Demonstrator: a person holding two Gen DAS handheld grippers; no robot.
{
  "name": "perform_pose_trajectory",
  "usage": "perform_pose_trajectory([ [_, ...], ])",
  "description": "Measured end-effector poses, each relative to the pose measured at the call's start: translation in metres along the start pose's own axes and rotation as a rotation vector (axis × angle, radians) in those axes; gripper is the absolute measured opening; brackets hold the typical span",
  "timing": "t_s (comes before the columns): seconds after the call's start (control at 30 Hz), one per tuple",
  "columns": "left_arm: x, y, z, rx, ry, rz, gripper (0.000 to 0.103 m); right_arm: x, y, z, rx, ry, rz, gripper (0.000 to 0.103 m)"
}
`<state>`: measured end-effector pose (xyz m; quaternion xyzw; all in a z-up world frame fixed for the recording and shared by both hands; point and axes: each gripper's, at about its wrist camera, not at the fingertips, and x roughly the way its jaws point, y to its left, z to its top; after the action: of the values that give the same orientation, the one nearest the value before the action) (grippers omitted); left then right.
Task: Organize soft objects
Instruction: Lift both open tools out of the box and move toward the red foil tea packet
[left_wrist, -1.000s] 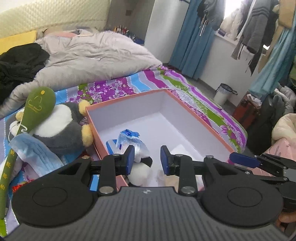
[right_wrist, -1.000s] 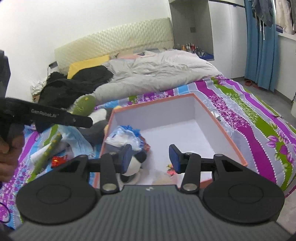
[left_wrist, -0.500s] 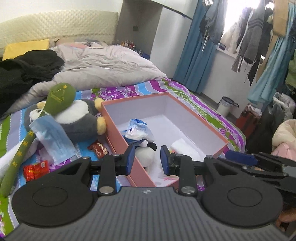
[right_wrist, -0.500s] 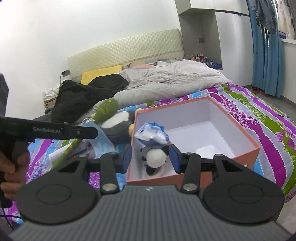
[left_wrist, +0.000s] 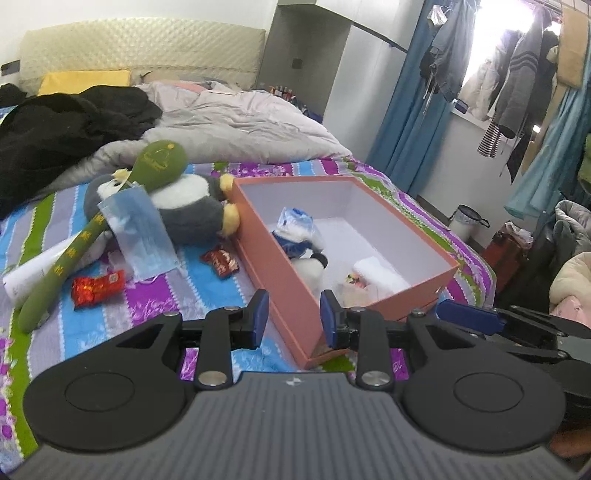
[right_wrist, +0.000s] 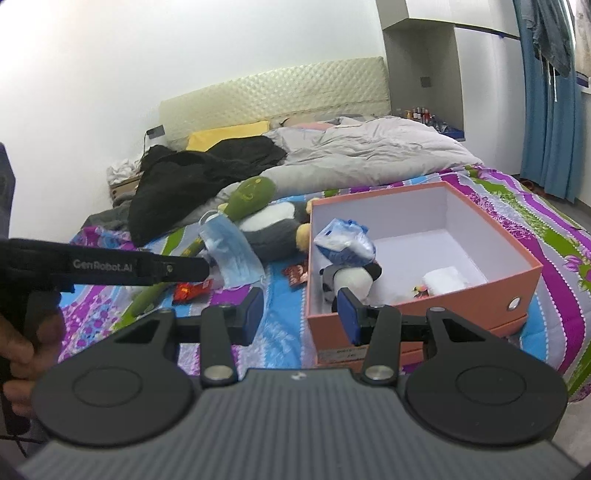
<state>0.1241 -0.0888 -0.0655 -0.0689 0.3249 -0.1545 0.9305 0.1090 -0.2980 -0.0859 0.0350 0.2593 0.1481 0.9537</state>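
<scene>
While both of your tools hang back off the near corner of the orange box (left_wrist: 280, 280), neither one holds anything: the left gripper (left_wrist: 290, 317) has its jaws parted on empty air, and the right gripper (right_wrist: 301, 314) likewise.

The box already carries a small panda plush (right_wrist: 351, 278), a blue-and-white packet (right_wrist: 343, 240) and a folded white cloth (right_wrist: 445, 280).

The likely next pick is the grey penguin plush (left_wrist: 184, 206), lying on the striped bedspread (left_wrist: 155, 299) just outside the box's left wall, its yellow foot touching or nearly touching that wall. From your left gripper it sits at about 11 o'clock; from the right, about 12 o'clock but farther out. Left hand looks nearer.

Its long axis runs roughly 10 to 4 in the left view. Note the green plush mallet (left_wrist: 88, 236) and the blue face mask (left_wrist: 142, 230) draped across it; both may come along or slide off.
</scene>
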Motion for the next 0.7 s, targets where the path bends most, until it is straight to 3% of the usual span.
perform_pose_trajectory([
  [0.37,-0.034,0.022,-0.035,-0.078,0.002,0.022,0.035,-0.007,0.024,-0.027,0.011,0.034,-0.006,0.047],
  [0.7,-0.036,0.063,-0.065,-0.139,0.033,0.121,0.035,0.023,0.055,-0.046,-0.05,0.107,0.023,0.047],
])
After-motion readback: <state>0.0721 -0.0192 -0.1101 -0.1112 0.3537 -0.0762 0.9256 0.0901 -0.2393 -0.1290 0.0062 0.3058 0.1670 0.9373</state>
